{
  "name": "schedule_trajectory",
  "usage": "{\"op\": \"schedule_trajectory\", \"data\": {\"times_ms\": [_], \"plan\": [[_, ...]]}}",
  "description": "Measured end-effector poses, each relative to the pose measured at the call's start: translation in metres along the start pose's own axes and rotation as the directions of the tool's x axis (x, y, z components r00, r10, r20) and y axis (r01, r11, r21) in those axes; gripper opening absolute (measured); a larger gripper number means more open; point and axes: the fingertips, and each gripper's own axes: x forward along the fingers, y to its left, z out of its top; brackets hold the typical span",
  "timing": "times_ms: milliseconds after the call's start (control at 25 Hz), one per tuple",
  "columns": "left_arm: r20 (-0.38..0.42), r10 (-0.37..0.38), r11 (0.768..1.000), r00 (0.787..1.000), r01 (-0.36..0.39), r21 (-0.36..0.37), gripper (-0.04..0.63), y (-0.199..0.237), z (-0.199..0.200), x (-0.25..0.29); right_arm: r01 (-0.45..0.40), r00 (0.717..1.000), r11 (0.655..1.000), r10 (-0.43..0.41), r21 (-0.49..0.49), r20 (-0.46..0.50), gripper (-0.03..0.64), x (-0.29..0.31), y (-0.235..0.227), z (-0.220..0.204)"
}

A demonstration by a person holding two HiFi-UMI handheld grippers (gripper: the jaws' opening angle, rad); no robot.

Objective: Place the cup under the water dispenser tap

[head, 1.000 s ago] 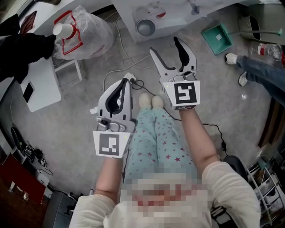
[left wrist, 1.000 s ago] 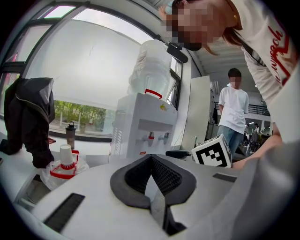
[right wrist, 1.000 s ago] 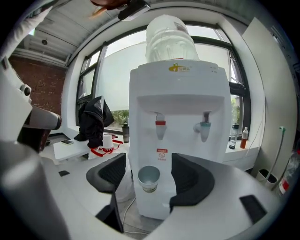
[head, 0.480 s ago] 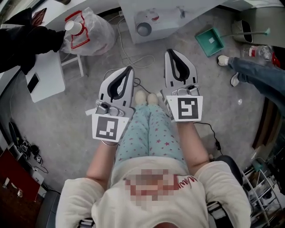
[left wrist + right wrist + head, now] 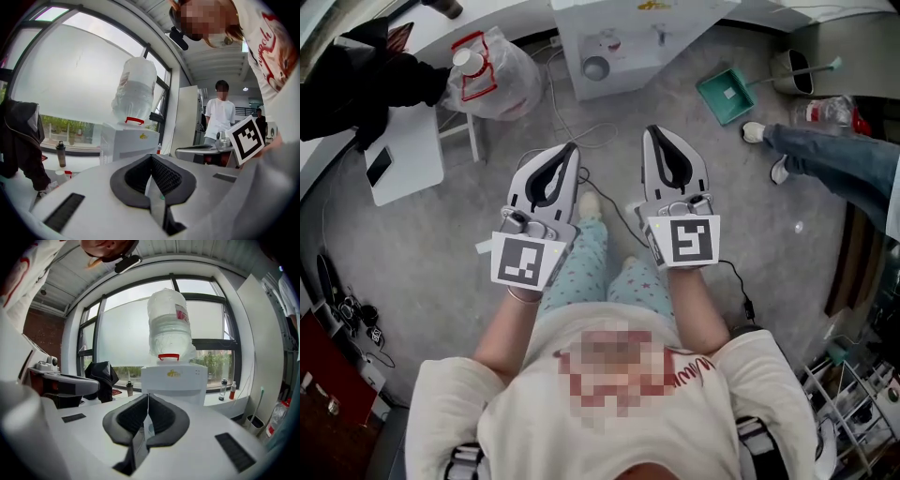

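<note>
Grey cup [image 5: 596, 67] appears already set under the water dispenser [image 5: 630, 42] tap, far ahead; our left gripper [image 5: 567, 152] and right gripper [image 5: 661, 134] are closed, empty.

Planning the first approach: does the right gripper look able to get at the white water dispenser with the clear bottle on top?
Probably yes, after a step closer: the shut, empty right gripper faces the white water dispenser, with open grey floor between.

left tool [image 5: 150, 158] jaws together, empty | water dispenser [image 5: 123, 143] ahead | person [image 5: 219, 115] right
</note>
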Motion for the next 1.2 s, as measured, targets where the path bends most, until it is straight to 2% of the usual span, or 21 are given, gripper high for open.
{"op": "schedule_trajectory", "data": {"times_ms": [400,600,760,1000,1200], "plan": [[0.086,0.014,0.998,0.996,-0.019,0.052,0.02,-0.07,0.032,-0.056,-0.055,0.996,0.998,0.058,-0.035,0.068,0.026,-0.083,0.016,0.038],[0.136,0.02,0.996,0.991,-0.031,0.079,0.02,-0.138,0.033,-0.095,-0.116,0.987,0.991,0.123,-0.066,0.099,0.026,-0.156,0.029,0.043],[0.174,0.036,0.995,0.984,-0.052,0.088,0.02,-0.196,0.03,-0.132,-0.132,0.981,0.987,0.144,-0.093,0.128,0.026,-0.224,0.037,0.043],[0.204,0.085,0.992,0.975,-0.102,0.077,0.02,-0.283,0.023,-0.208,-0.152,0.972,0.981,0.171,-0.119,0.162,0.026,-0.337,0.051,0.055],[0.21,0.09,0.989,0.974,-0.112,0.099,0.02,-0.348,0.031,-0.251,-0.19,0.966,0.974,0.209,-0.125,0.155,0.026,-0.412,0.061,0.056]]}}
